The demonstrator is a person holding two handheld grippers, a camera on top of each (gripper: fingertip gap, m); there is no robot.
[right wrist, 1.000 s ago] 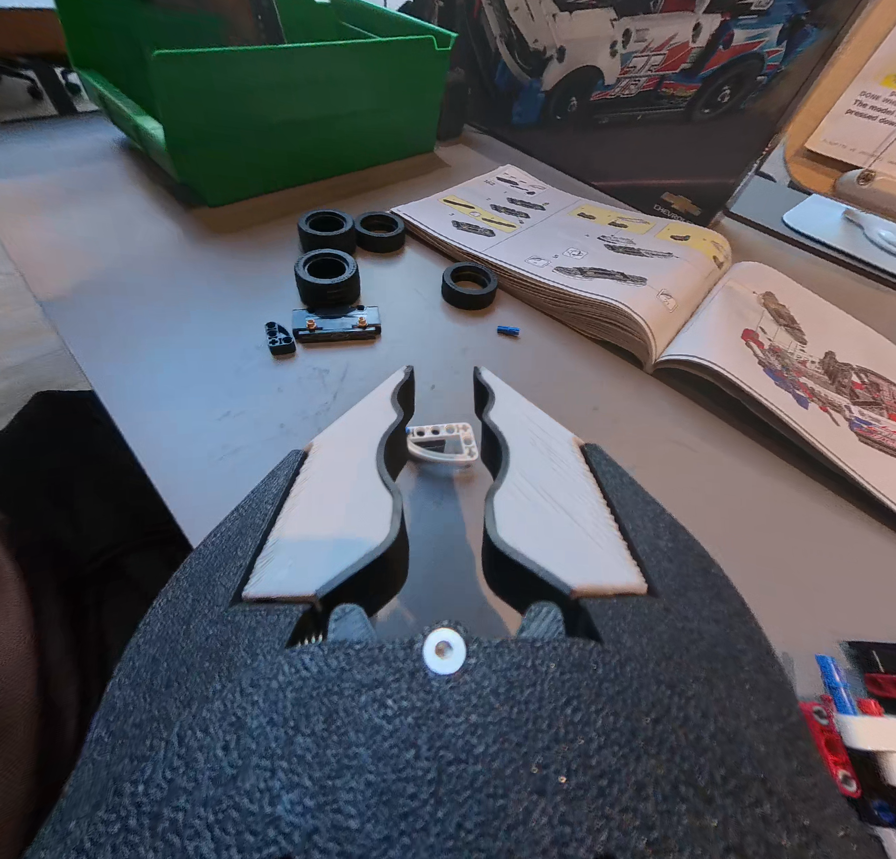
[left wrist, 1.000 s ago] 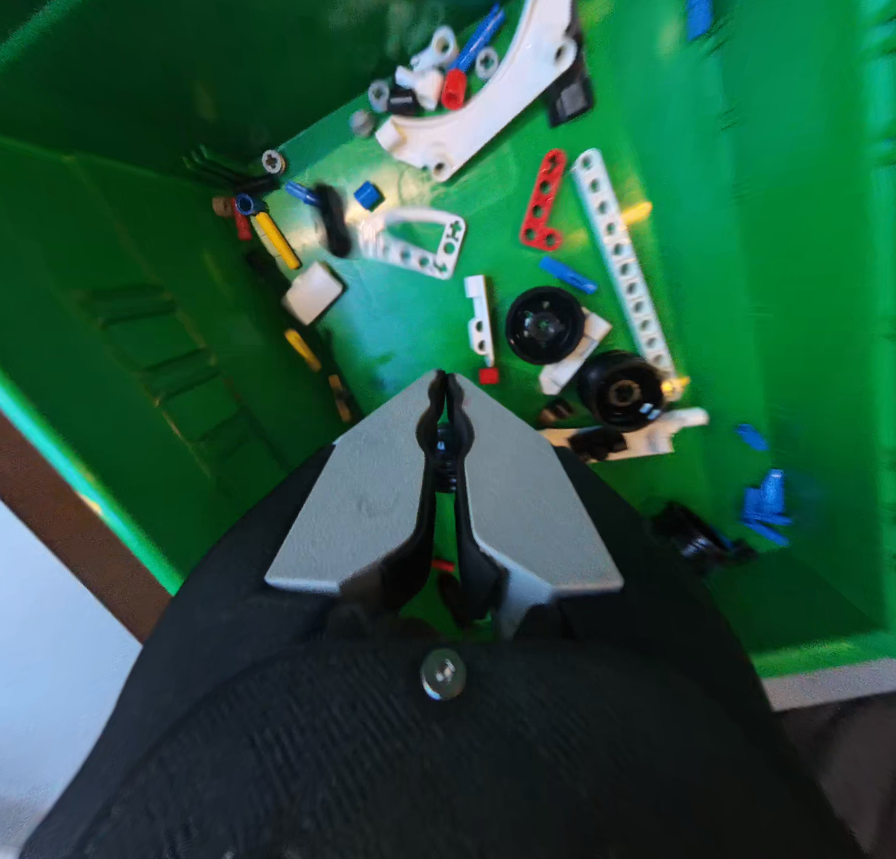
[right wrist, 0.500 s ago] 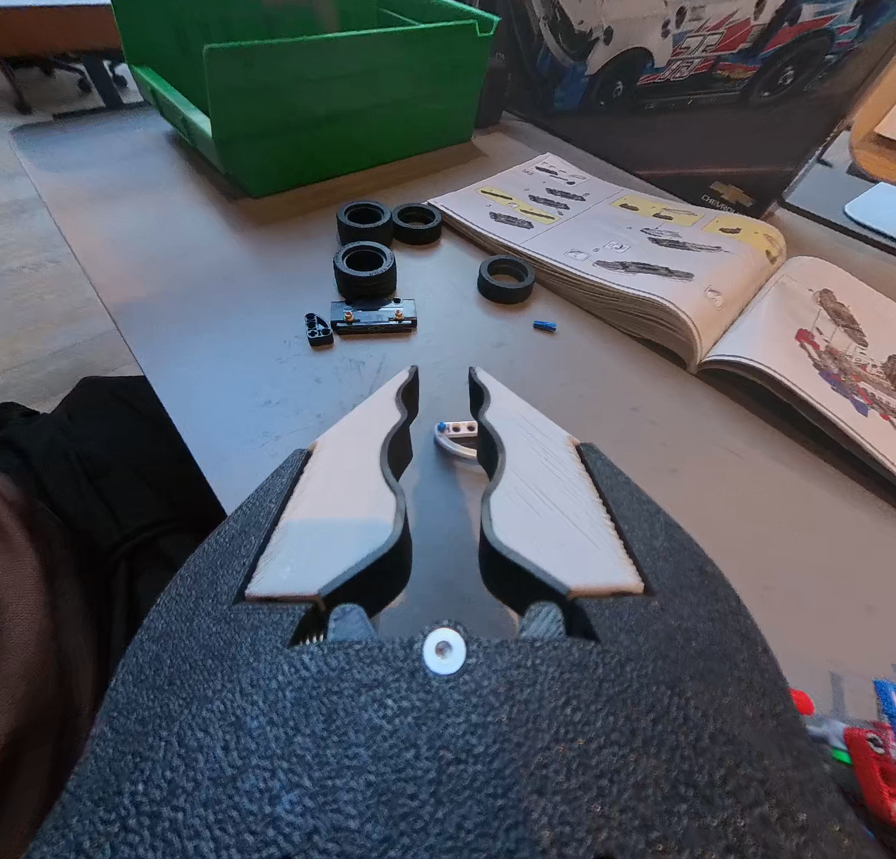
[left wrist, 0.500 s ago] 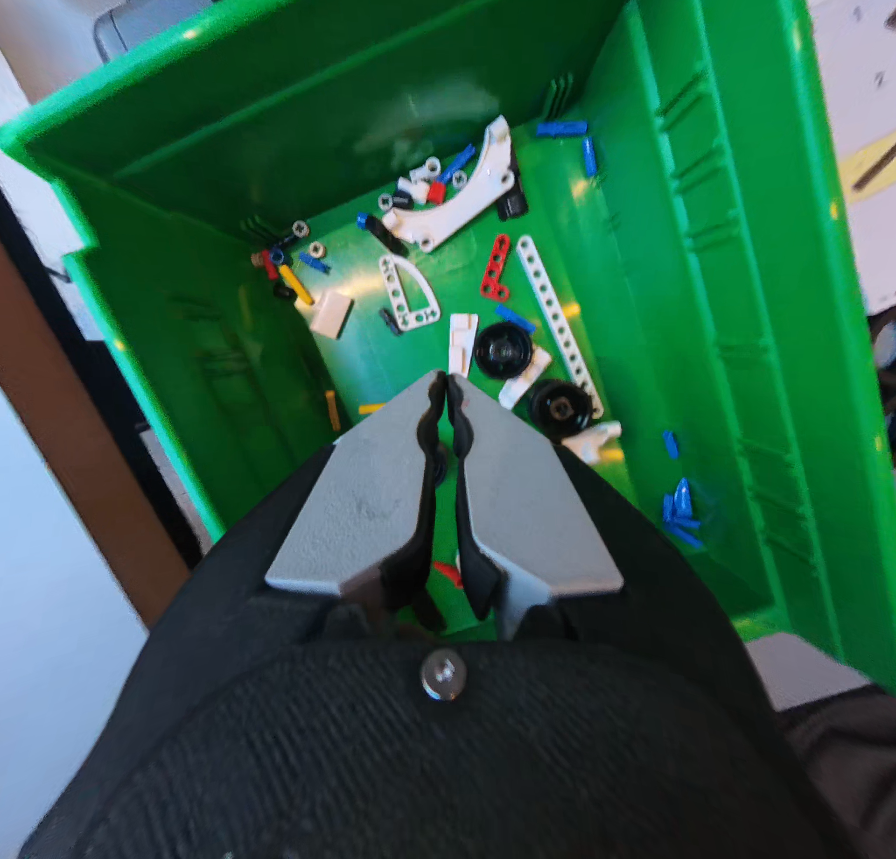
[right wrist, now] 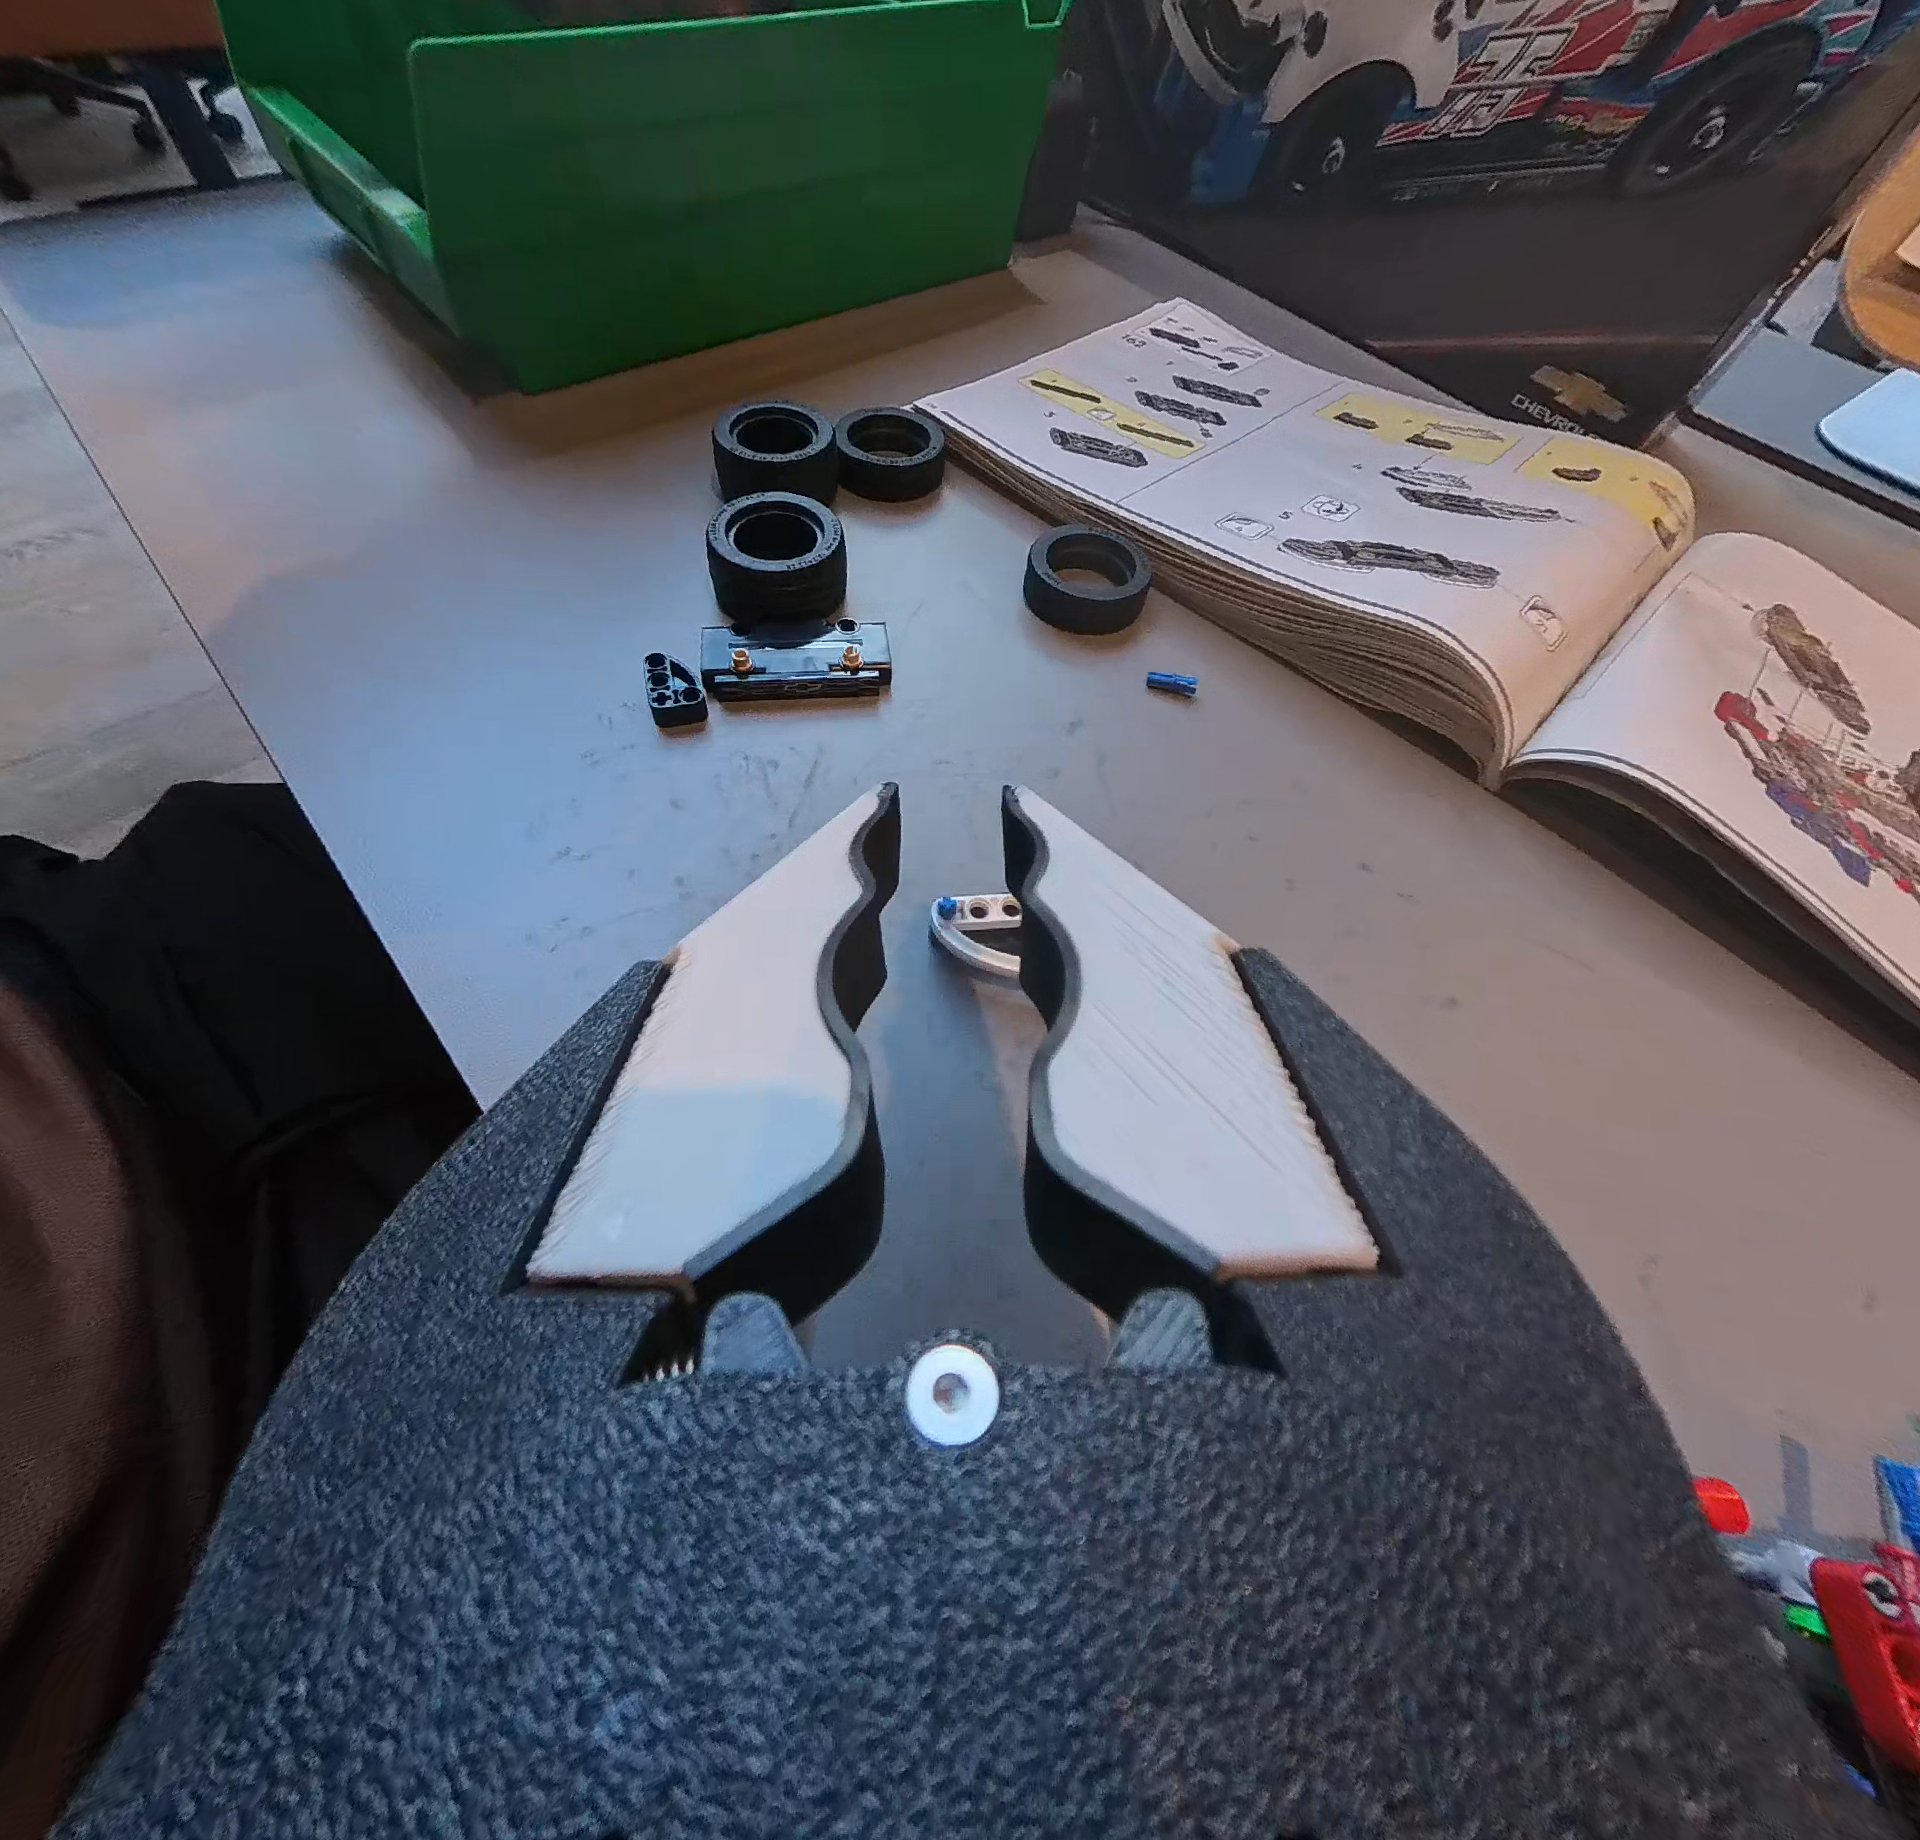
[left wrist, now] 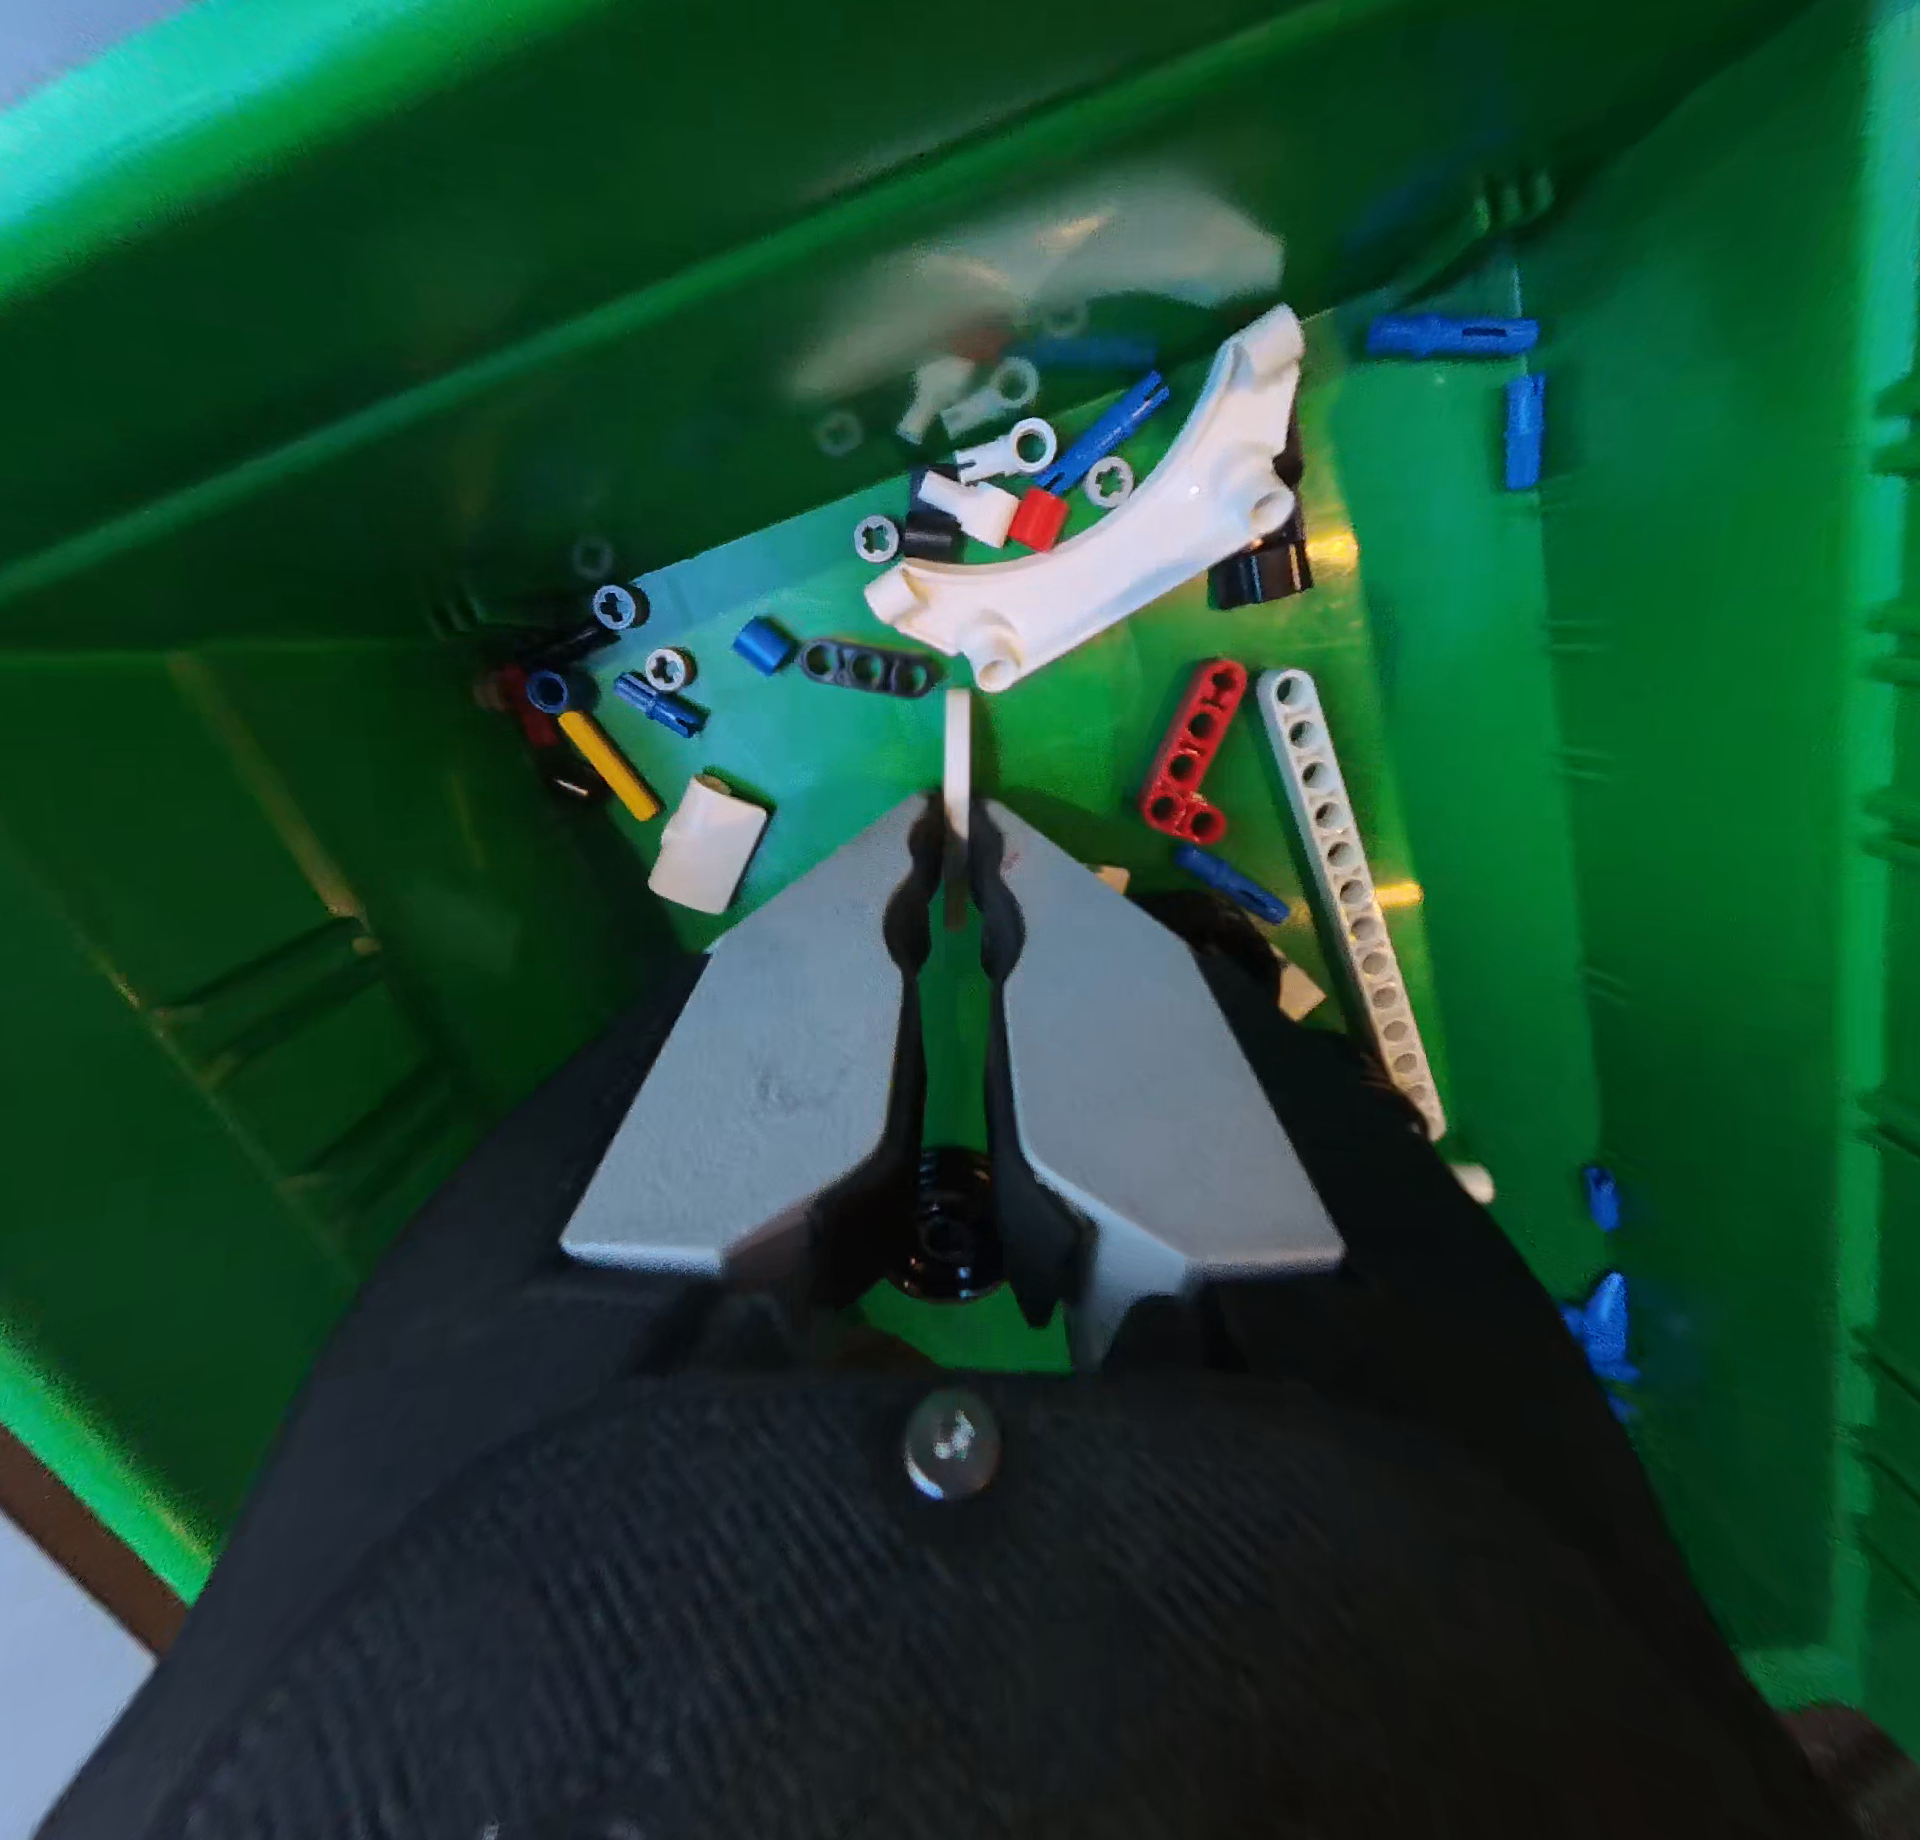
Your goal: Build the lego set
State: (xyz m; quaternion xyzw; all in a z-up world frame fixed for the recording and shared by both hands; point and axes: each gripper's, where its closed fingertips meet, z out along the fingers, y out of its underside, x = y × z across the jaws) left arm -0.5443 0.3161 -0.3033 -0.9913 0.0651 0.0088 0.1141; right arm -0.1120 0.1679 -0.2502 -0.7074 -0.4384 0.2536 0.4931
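Note:
My left gripper (left wrist: 956, 814) is inside the green bin (left wrist: 520, 284), shut on a thin white lego piece (left wrist: 958, 751) that stands edge-on between the fingertips. Loose parts lie on the bin floor: a white arch (left wrist: 1101, 554), a red L-beam (left wrist: 1190, 751), a long white beam (left wrist: 1340, 886), and a black wheel hub (left wrist: 940, 1240) below the fingers. My right gripper (right wrist: 951, 803) is open just above the grey table. A small white curved piece with a blue pin (right wrist: 982, 923) lies between its fingers, close to the right one.
On the table stand several black tyres (right wrist: 774, 554), a black block assembly (right wrist: 795, 660), a small black piece (right wrist: 673, 689) and a blue pin (right wrist: 1172, 682). An open instruction booklet (right wrist: 1351, 502) lies right. The green bin (right wrist: 707, 190) and set box (right wrist: 1507, 128) stand behind. My hands' fingertips stand some 45 cm from each other.
My left gripper pulled back from the bin floor, then came in again; the white frame piece that lay flat there is now held in it. My right gripper shifted slightly left over its piece.

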